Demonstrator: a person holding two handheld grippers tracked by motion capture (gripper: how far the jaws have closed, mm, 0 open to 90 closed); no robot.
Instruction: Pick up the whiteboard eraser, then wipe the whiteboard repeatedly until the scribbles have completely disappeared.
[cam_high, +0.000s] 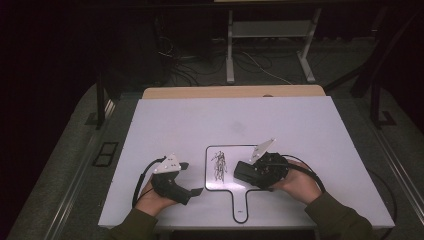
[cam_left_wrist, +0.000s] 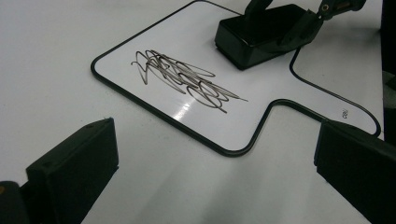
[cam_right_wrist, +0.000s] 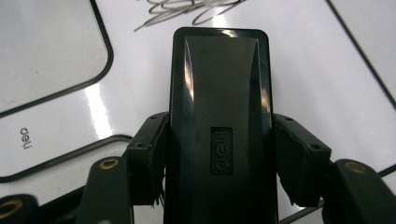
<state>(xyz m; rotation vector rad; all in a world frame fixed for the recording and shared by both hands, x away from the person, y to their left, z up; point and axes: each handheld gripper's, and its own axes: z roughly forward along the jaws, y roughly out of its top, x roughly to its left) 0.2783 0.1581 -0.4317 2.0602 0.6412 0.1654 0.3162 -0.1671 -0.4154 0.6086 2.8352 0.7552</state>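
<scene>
Eraser clamped on the whiteboard

The black eraser (cam_right_wrist: 219, 135), pinched by the right gripper (cam_right_wrist: 219, 158), sat on the small whiteboard (cam_high: 226, 182) beside a scribble (cam_high: 219, 165); the left gripper (cam_left_wrist: 210, 172) was open over the table (cam_high: 200, 120).

The room was pretty dark, with most of the light landing on the white table (cam_high: 300, 130) in the middle. Behind it sat a tan wooden tabletop edge (cam_high: 232, 92). Further back stood a desk frame with pale metal legs (cam_high: 230, 60), and loose cables (cam_high: 200, 65) were sprawled over the grey floor (cam_high: 65, 165) under it. Dark posts (cam_high: 101, 97) stood to the left and right. The far wall was just blackness.
</scene>
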